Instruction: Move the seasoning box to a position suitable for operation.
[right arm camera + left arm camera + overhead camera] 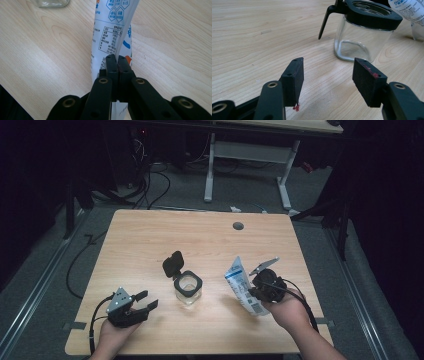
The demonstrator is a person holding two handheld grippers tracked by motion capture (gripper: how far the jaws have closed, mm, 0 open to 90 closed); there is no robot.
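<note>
Right tongs [117, 60] clenched on white pouch [110, 35], left tongs [327, 75] released near glass jar [362, 37]

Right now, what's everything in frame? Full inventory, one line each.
glass jar: 1, clear with black rim, table centre, upright
hinged lid: 1, black, flipped open behind the jar's rim
pouch: 1, white with blue print, right of the jar, pinched in the right gripper's jaws
table: 1, light wood, with a grey grommet near the far edge
second table: 1, white legs, on the floor beyond
cables: several, black, on the floor beyond the table
left gripper: 1, black, near left, jaws apart, nothing between them
right gripper: 1, black, near right, clamped on the pouch
</note>
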